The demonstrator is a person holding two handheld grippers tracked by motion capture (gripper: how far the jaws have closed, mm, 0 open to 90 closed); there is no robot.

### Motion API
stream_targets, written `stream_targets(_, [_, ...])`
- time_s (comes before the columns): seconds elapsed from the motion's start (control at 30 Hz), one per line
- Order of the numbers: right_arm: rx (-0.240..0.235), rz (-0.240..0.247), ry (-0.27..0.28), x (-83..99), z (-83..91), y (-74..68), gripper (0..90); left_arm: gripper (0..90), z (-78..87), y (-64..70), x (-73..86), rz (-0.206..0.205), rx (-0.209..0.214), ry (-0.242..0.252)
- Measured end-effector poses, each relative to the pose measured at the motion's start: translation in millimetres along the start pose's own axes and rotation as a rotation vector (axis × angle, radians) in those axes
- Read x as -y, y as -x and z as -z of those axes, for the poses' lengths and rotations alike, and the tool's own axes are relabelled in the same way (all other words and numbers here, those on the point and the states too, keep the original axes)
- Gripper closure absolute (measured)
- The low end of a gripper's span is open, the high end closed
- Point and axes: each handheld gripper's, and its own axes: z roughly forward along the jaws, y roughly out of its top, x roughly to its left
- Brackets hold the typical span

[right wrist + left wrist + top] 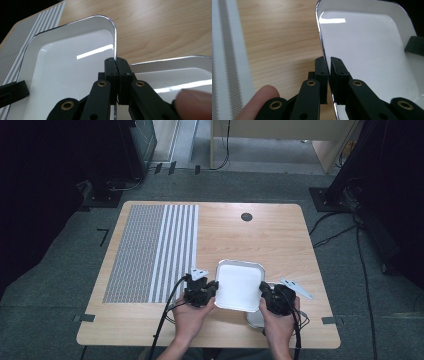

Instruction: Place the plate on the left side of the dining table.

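Note:
A white rectangular tray (pixel 239 285) with a chrome rim is held above the wooden table near its front edge. My left gripper (pixel 214 286) is shut on the tray's left rim (pixel 325 62), one jaw outside and one inside. On the opposite side, my right gripper (pixel 261 290) is shut on the right rim (pixel 115 45). A second white tray (pixel 172 72) lies on the table beneath and to the right, partly hidden by the right hand (pixel 277 320). In the left gripper view the right gripper's jaw tip (pixel 415 45) shows at the tray's far edge.
A grey and white striped placemat (pixel 152 252) covers the table's left part. A round black grommet (pixel 246 217) sits near the far edge. Bare wood (pixel 270 240) lies beyond the tray. Cables trail from both grippers off the front edge.

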Motion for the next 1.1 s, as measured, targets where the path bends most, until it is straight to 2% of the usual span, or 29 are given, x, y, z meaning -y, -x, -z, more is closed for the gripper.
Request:
stream_targets(0.1, [-0.014,0.012,-0.007,-2.3,-7.0,-14.7,90.0,85.6,7.8,-15.8,-4.1,0.014,-0.014,0.012])
stream_targets(0.13, [-0.022,0.018,-0.013,-3.9,-12.2,-25.5,90.0,85.8,9.6,-19.6,-5.1,0.016,-0.017,0.014])
stream_targets(0.17, [-0.028,0.023,-0.012,-4.5,-15.1,-30.7,90.0,85.9,14.2,-29.0,-7.8,0.026,-0.027,0.022])
stream_targets(0.2, [-0.028,0.023,-0.012,-4.5,-15.1,-30.7,90.0,86.0,14.2,-29.0,-7.8,0.026,-0.027,0.022])
stream_targets(0.27, [-0.036,0.029,-0.015,-5.5,-21.0,-41.0,90.0,86.0,18.0,-38.5,-9.9,0.032,-0.037,0.025])
stream_targets(0.3, [-0.043,0.032,-0.021,-6.1,-27.3,-50.2,90.0,86.2,20.9,-48.3,-12.2,0.036,-0.047,0.028])
stream_targets(0.33, [-0.043,0.032,-0.021,-6.1,-27.3,-50.2,90.0,86.3,20.9,-48.3,-12.2,0.036,-0.047,0.028])
stream_targets(0.37, [-0.053,0.029,-0.026,-5.8,-33.9,-58.7,90.0,86.4,22.4,-52.6,-13.4,0.043,-0.052,0.030])
stream_targets(0.4, [-0.053,0.029,-0.026,-5.8,-33.9,-58.7,90.0,86.4,24.0,-57.0,-14.7,0.041,-0.058,0.030])
stream_targets(0.43, [-0.062,0.026,-0.031,-5.6,-40.5,-66.7,90.0,86.5,25.3,-61.4,-15.9,0.045,-0.063,0.032])
stream_targets(0.53, [-0.070,0.023,-0.037,-6.3,-46.5,-74.6,90.0,86.7,29.4,-74.6,-19.7,0.050,-0.074,0.036])
stream_targets(0.67, [-0.081,0.029,-0.042,-7.3,-57.6,-91.4,90.0,87.1,34.4,-91.6,-23.8,0.068,-0.088,0.045])
stream_targets(0.7, [-0.087,0.032,-0.044,-7.6,-62.5,-99.5,90.0,87.2,37.3,-99.9,-25.3,0.078,-0.091,0.048])
stream_targets(0.73, [-0.087,0.032,-0.044,-7.6,-62.5,-99.5,90.0,87.4,37.3,-99.9,-25.3,0.078,-0.091,0.048])
stream_targets(0.77, [-0.093,0.034,-0.051,-7.7,-67.5,-107.1,90.0,87.4,40.0,-107.7,-27.2,0.085,-0.097,0.051])
stream_targets(0.8, [-0.093,0.034,-0.051,-7.7,-67.5,-107.1,90.0,87.5,40.0,-107.7,-27.2,0.085,-0.097,0.051])
stream_targets(0.9, [-0.112,0.034,-0.057,-8.8,-77.0,-121.6,90.0,87.6,46.9,-121.9,-32.4,0.088,-0.110,0.061])
stream_targets(0.97, [-0.116,0.029,-0.058,-8.9,-79.4,-125.0,90.0,87.6,48.5,-125.1,-33.3,0.086,-0.118,0.062])
stream_targets(1.1, [-0.129,0.020,-0.069,-7.7,-89.5,-137.7,90.0,88.1,52.6,-138.3,-35.2,0.103,-0.137,0.072])
